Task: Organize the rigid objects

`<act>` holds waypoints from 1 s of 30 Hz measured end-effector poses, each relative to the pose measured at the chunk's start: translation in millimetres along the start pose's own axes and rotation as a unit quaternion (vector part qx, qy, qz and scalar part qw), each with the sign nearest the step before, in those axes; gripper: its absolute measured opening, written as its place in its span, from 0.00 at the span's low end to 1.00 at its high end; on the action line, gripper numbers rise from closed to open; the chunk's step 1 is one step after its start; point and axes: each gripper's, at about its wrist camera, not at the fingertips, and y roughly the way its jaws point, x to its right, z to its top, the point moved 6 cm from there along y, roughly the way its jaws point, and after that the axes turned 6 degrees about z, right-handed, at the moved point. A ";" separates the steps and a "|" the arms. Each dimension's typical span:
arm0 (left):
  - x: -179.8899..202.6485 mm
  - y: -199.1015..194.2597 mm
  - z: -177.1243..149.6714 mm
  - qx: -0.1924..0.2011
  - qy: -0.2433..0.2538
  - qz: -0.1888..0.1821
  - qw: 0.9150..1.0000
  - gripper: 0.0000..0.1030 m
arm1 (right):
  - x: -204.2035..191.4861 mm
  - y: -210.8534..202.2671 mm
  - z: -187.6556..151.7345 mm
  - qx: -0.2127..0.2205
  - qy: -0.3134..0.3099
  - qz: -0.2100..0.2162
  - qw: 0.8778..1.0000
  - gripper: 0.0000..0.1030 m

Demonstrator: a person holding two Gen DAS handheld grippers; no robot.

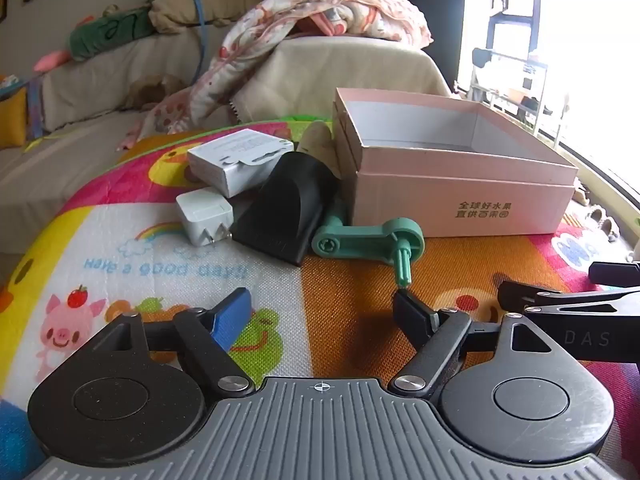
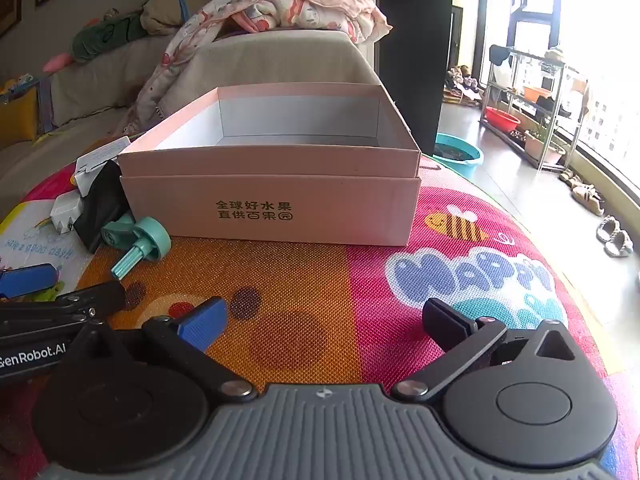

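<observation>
An open, empty pink cardboard box [image 1: 460, 196] [image 2: 276, 208] stands on the colourful play mat. To its left lie a green plastic crank handle [image 1: 368, 240] [image 2: 136, 244], a black nozzle-shaped piece [image 1: 288, 208] [image 2: 100, 208], a white plug adapter [image 1: 204, 216] [image 2: 64, 210] and a white carton [image 1: 240, 158] [image 2: 100, 160]. My left gripper [image 1: 324, 312] is open and empty, just in front of the crank handle. My right gripper [image 2: 328, 320] is open and empty, in front of the box.
The play mat [image 2: 440, 264] covers the surface. A sofa with a blanket [image 1: 320, 12] and pillows stands behind. To the right are a teal basin [image 2: 460, 156], a metal rack [image 2: 536, 112] and slippers on the floor. The right gripper's side shows at the right of the left wrist view [image 1: 576, 308].
</observation>
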 end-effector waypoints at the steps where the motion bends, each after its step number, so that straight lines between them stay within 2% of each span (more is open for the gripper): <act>1: -0.1 0.0 0.0 0.000 0.000 0.000 1.000 0.81 | 0.0 0.0 0.0 0.001 -0.001 0.000 1.000 1.00; 30: 0.1 -0.1 0.1 0.001 -0.002 -0.002 1.000 0.81 | -0.1 0.2 0.1 -0.001 0.000 0.000 1.000 1.00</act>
